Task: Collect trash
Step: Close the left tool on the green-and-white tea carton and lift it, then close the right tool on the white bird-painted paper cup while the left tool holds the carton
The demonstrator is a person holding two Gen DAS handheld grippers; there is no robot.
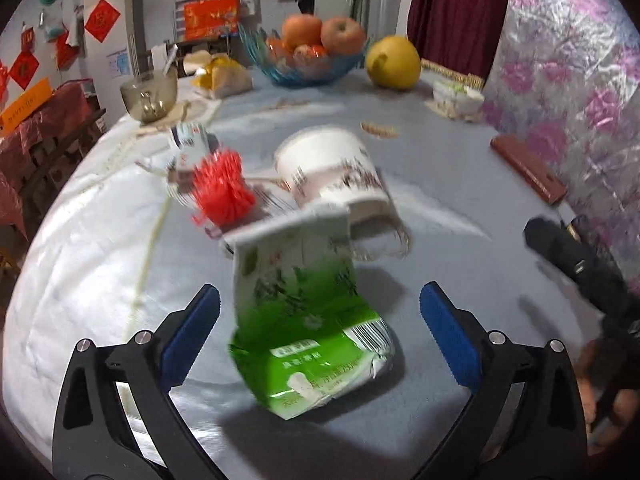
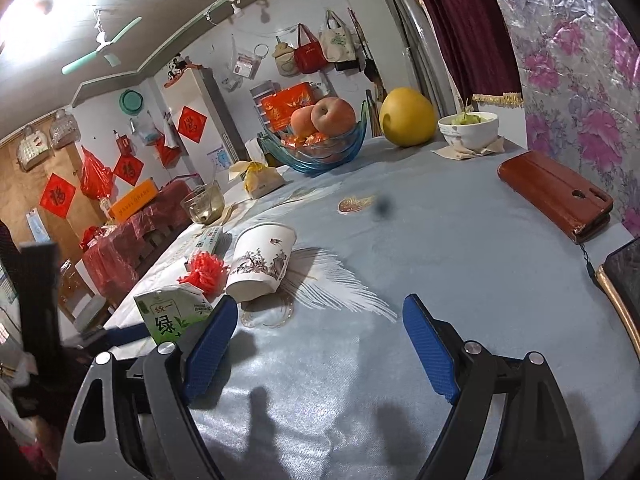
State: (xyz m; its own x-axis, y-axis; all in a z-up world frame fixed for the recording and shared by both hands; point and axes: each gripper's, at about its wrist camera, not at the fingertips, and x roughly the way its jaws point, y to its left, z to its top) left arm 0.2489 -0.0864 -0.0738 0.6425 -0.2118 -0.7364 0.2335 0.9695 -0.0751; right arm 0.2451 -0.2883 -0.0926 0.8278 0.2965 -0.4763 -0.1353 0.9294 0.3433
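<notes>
Left wrist: green carton (image 1: pixel 308 328) between wide claw (image 1: pixel 320 332)

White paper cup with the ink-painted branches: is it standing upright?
No, the white paper cup lies on its side on the blue tablecloth.

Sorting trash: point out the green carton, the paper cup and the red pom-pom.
green carton (image 1: pixel 308 320), left wrist view, its green front face
paper cup (image 2: pixel 260 266), right wrist view, its printed side
red pom-pom (image 1: pixel 222 190), left wrist view, its middle
</notes>
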